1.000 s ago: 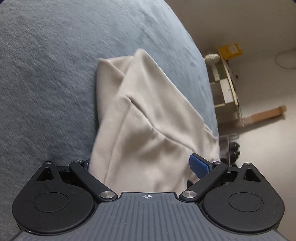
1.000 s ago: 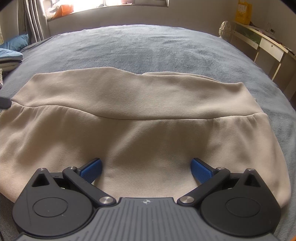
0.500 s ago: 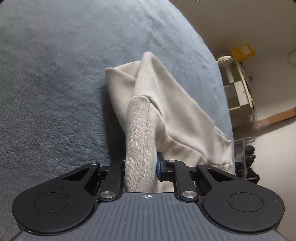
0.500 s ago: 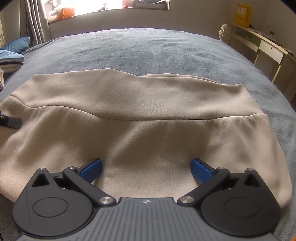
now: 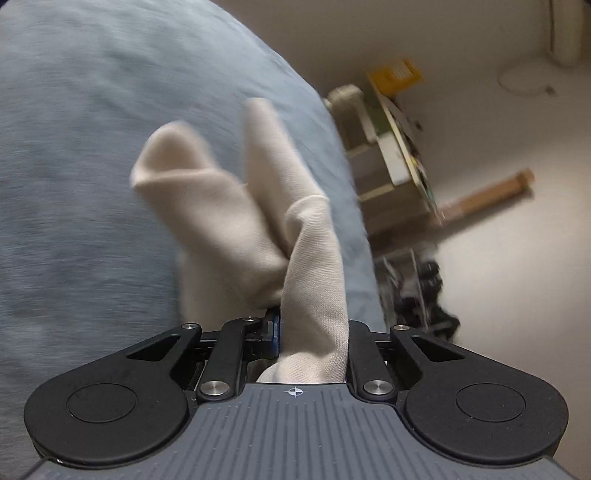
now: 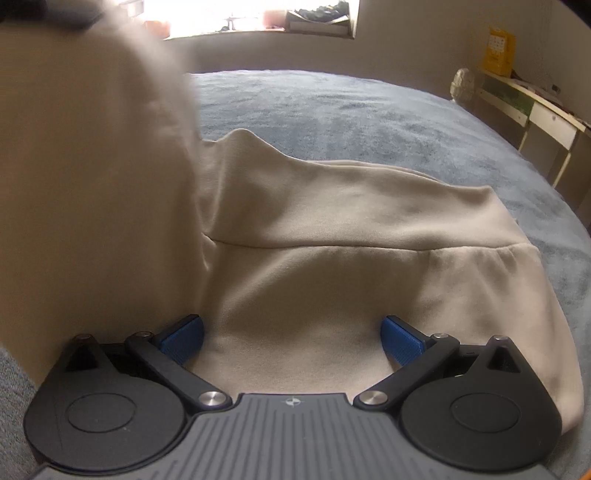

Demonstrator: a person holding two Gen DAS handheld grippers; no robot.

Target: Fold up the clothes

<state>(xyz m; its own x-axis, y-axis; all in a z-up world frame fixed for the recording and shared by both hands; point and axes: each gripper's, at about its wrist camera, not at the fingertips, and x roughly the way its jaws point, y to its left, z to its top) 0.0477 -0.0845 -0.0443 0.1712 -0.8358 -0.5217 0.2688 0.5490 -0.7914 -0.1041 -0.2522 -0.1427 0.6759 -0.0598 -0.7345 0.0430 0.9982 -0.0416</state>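
Note:
A beige garment [image 6: 332, 258] lies on the grey-blue bed cover [image 6: 369, 110]. My left gripper [image 5: 306, 332] is shut on one edge of the beige garment [image 5: 314, 277] and holds it lifted off the bed, the cloth hanging in folds. In the right wrist view that lifted part [image 6: 92, 184] rises as a blurred wall of fabric at the left. My right gripper [image 6: 291, 334] is open, its blue pads [image 6: 183, 338] resting apart on the flat part of the garment near its front edge.
A pale desk with drawers [image 6: 535, 114] stands off the bed's right side, a yellow box [image 6: 498, 51] on it. A bright window sill [image 6: 258, 22] runs behind the bed. In the left wrist view a shelf unit [image 5: 388, 166] and dark items [image 5: 424, 295] sit on the floor.
My left gripper closed on the garment's edge and has lifted it up off the bed toward the right. The right gripper stays open in place on the cloth.

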